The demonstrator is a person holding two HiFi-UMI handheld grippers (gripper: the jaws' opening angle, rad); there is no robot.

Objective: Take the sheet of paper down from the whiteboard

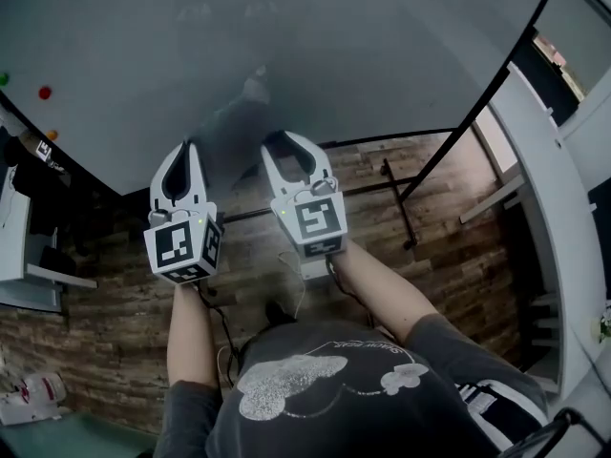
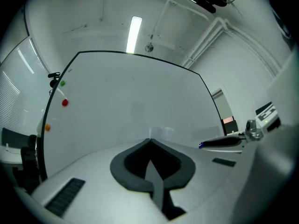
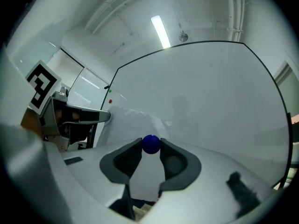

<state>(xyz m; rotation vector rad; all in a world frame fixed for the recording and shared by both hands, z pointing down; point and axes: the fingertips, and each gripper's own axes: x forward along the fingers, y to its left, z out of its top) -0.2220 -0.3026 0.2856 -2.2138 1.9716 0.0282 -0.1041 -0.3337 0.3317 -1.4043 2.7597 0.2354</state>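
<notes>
Two hand-held grippers are up at the whiteboard (image 1: 382,46), seen from above in the head view.

Far left of the head view: green magnet (image 1: 3,79), red magnet (image 1: 45,93) and orange magnet (image 1: 52,135) sit on the board's edge.

Left hand-held gripper (image 1: 184,149): clenched. Its own view shows a thin sheet edge-on between the shut jaws. The right gripper view shows what that is: the sheet of paper (image 3: 135,122), white and rumpled, standing off the board and running out from the left gripper's tips at centre left of that frame. In the head view the sheet is only a dim grey patch between the two grippers.

Right hand-held gripper (image 1: 288,139): grasping a blue magnet (image 3: 151,143), a ball pinched between the jaw tips. Only its own view shows that.

Board face is otherwise bare, with a black frame on a black stand. Wood-plank floor (image 1: 115,322) lies below, with white walls around. Ceiling strip light (image 2: 134,34) shows in both gripper views.
</notes>
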